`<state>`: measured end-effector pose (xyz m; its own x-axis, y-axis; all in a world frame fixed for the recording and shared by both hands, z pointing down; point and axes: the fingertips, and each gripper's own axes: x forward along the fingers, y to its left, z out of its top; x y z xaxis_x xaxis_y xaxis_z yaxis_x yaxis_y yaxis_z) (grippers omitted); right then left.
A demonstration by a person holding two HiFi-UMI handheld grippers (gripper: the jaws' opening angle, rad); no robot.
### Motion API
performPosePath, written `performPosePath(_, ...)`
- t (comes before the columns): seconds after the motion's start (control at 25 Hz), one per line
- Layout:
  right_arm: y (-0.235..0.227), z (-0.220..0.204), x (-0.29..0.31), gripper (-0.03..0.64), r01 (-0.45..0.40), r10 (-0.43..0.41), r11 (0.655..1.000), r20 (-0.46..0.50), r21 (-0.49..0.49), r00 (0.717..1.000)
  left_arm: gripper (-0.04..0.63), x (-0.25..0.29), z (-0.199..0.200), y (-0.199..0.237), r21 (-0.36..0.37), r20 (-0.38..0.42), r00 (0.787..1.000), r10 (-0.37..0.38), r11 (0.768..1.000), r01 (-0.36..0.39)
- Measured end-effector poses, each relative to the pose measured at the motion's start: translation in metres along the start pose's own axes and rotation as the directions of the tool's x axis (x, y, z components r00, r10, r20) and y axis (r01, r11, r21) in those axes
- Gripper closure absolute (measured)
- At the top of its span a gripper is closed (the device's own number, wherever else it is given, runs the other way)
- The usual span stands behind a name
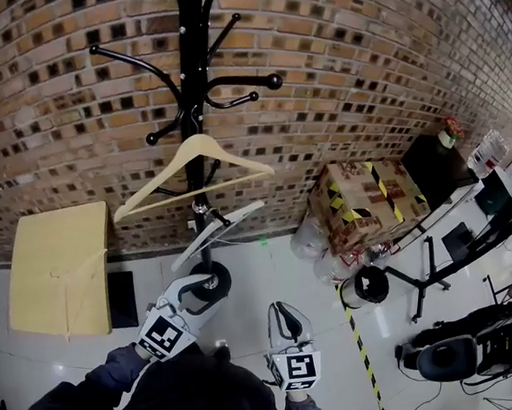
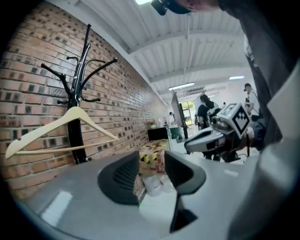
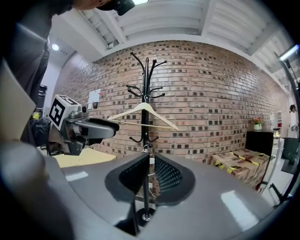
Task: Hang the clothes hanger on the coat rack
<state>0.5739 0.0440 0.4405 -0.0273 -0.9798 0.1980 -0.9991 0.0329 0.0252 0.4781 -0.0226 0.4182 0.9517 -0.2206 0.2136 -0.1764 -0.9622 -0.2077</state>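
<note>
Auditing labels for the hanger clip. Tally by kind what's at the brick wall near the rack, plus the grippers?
Coat rack: 1
Hangers: 2, the wooden hanger and the white hanger lower on the rack
Grippers: 2, the left gripper and the right gripper
Cardboard box: 1
Yellow board: 1
Total: 7

Brick wall (image 1: 385, 77); pale glossy floor (image 1: 268, 268); taped cardboard box (image 1: 364, 201) alongside.
</note>
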Motion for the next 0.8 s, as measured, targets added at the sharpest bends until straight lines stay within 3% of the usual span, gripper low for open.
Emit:
performPosePath(0.28, 0.002, -0.004, -0.004, 0.583, 0.008, -0.008, 1.0, 0.014, 0.013, 1.0, 0.426, 0.001, -0.007, -0.015, -0.015, -0.025, 0.998, -0.053, 0.998, 0.053)
performPosePath(0.8, 0.005, -0.01, -0.008, 0.583, 0.011, -0.011, 1.0, -0.001, 0.023, 1.0, 0.437, 0.001, -0.009, -0.019, -0.02, -0.025, 0.997, -0.068, 0.998, 0.067)
